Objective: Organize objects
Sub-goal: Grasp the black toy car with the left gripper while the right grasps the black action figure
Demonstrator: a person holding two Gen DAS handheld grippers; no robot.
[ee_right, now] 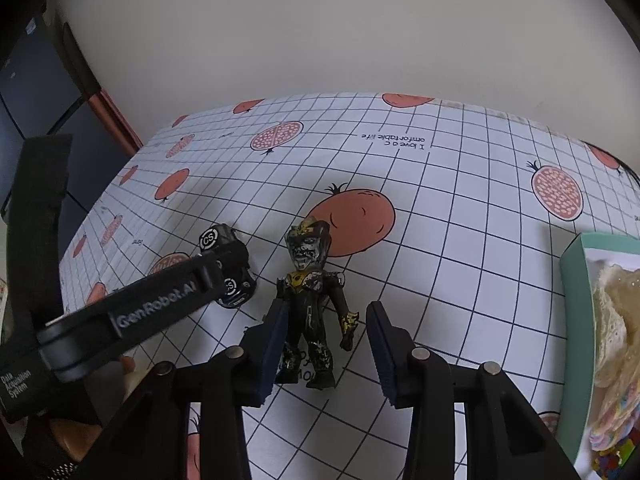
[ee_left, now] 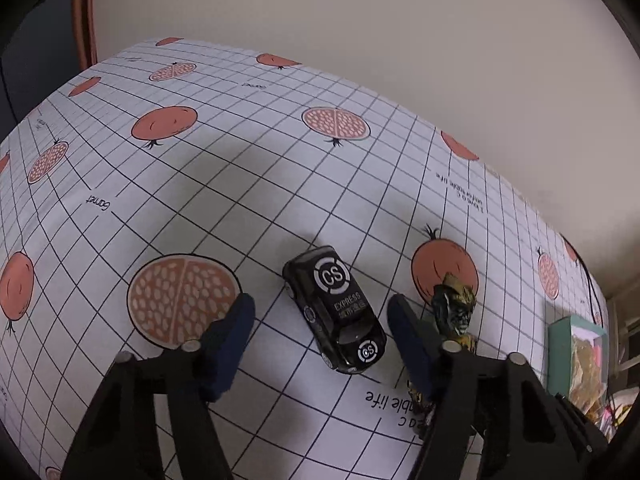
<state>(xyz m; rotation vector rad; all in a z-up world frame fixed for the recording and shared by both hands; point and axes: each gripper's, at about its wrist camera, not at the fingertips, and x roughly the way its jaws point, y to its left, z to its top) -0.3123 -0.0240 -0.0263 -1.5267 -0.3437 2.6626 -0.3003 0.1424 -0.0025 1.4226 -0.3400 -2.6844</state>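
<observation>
Black on black is what I'm working with: one toy car (ee_left: pixel 335 309) and one figure (ee_right: pixel 310 304), both lying on the gridded pomegranate cloth (ee_left: pixel 240 184), just beside each other near the front edge. Off to the right sits one teal box (ee_right: pixel 574 300) with lace and bright scraps in it, which I take to be where loose pieces belong, though the task only says to organize.

My left gripper (ee_left: pixel 320 344) is spread wide with the car lying between its blue pads (ee_left: pixel 230 340). Neither pad touches the body, and the car sits at a slant across the gap, so closing now would catch it across hood and roof rather than squarely on its sides. I judge this as a lined-up approach, not a hold.

My right gripper (ee_right: pixel 326 344) is likewise wide apart, straddling the figure around the waist and legs. The left pad looks very near the figure's arm, maybe brushing it; I cannot tell for sure. The right pad stands clear. The figure lies face up with its head pointing away from me, which suits a pinch across the torso.

From the right wrist view the left tool reaches in over the car, so the two tools are close together. If I close both at once I'd watch that they don't knock each other or nudge the car into the figure.
</observation>
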